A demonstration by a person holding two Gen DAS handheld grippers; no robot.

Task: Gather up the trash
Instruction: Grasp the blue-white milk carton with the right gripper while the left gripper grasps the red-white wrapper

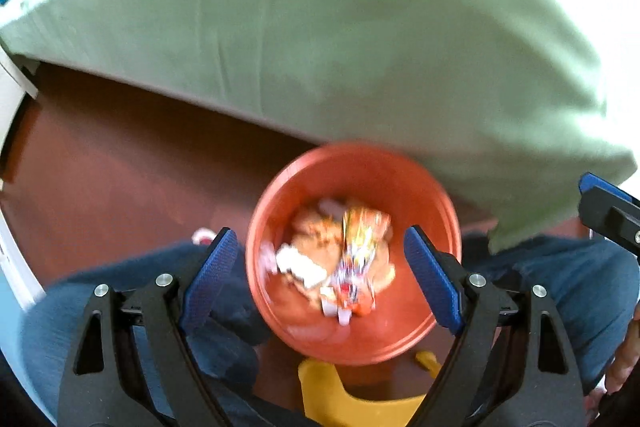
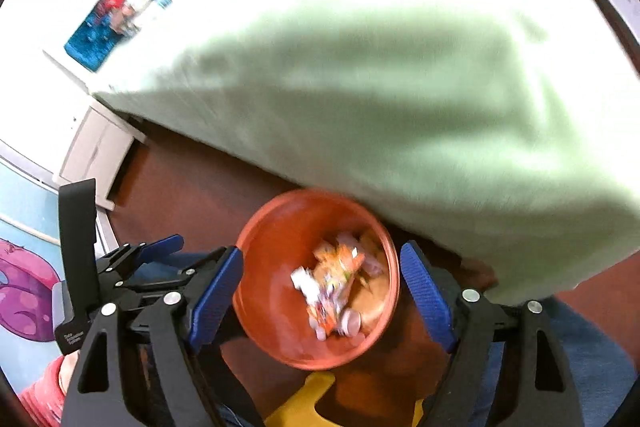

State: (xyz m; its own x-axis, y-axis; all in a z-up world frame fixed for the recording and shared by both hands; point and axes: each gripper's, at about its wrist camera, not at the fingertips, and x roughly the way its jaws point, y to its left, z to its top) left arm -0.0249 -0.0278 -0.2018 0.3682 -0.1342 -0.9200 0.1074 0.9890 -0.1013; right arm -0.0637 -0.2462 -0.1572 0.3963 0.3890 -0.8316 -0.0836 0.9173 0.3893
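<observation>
The orange bucket (image 1: pixel 420 195) holds crumpled wrappers (image 1: pixel 340 259); both grippers' fingers (image 1: pixel 210 275) (image 2: pixel 218 291) gape wide, empty.

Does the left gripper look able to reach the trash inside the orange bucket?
Probably yes: the left gripper is open above the orange bucket, whose top is uncovered, with the trash exposed inside.

The bucket (image 1: pixel 432 187) is orange, holding crumpled wrappers (image 1: pixel 356 251) in orange, white and yellow. A pale green sheet (image 1: pixel 340 27) covers the bed above a reddish-brown floor (image 1: pixel 120 167). The tongs (image 1: pixel 320 275) are black with blue ribbed pads (image 1: pixel 208 275). Jeans (image 1: pixel 580 275) are dark blue; a stool (image 1: pixel 340 399) is yellow.
</observation>
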